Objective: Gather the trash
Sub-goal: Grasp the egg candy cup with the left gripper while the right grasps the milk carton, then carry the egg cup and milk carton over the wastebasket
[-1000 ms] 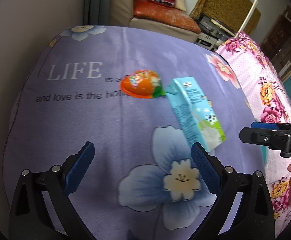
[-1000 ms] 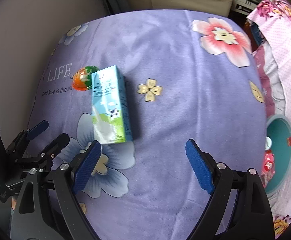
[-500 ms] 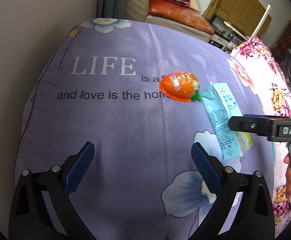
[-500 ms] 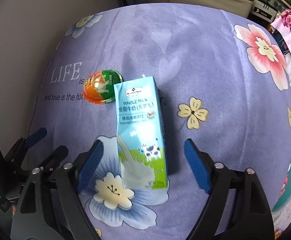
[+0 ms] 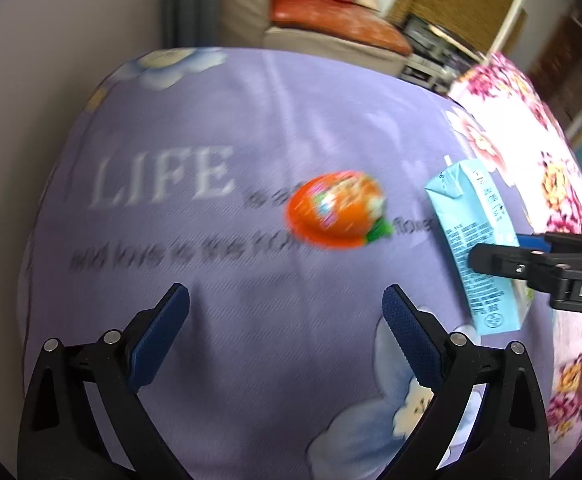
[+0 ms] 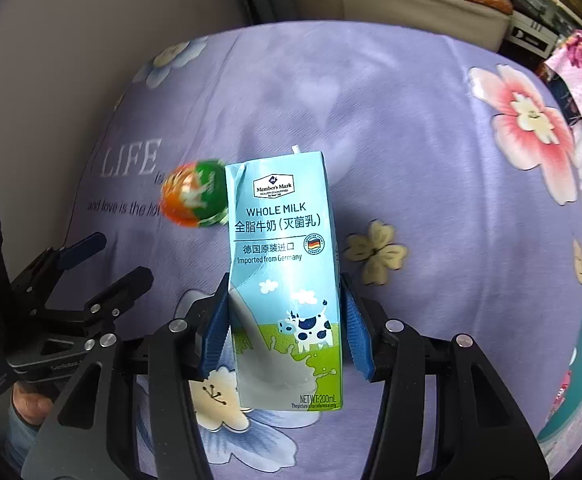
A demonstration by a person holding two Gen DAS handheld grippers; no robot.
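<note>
A light blue whole-milk carton [image 6: 285,280] lies on the purple flowered cloth [image 6: 431,160]. My right gripper [image 6: 285,328] is shut on the carton, its blue pads pressing both long sides near the lower half. The carton also shows in the left wrist view [image 5: 477,248], with my right gripper's finger across it. An orange and green jelly cup [image 5: 337,210] lies just left of the carton; it also shows in the right wrist view [image 6: 195,194]. My left gripper [image 5: 287,320] is open and empty, a short way in front of the jelly cup.
A teal bin [image 6: 579,368] holding some red wrappers stands past the cloth's right edge. A pink flowered cloth [image 5: 531,152] lies to the right. A sofa with an orange cushion [image 5: 331,20] stands behind the table. A wall runs along the left.
My right gripper moved forward and closed on the milk carton. My left gripper moved toward the jelly cup, which now sits nearer the view's middle.
</note>
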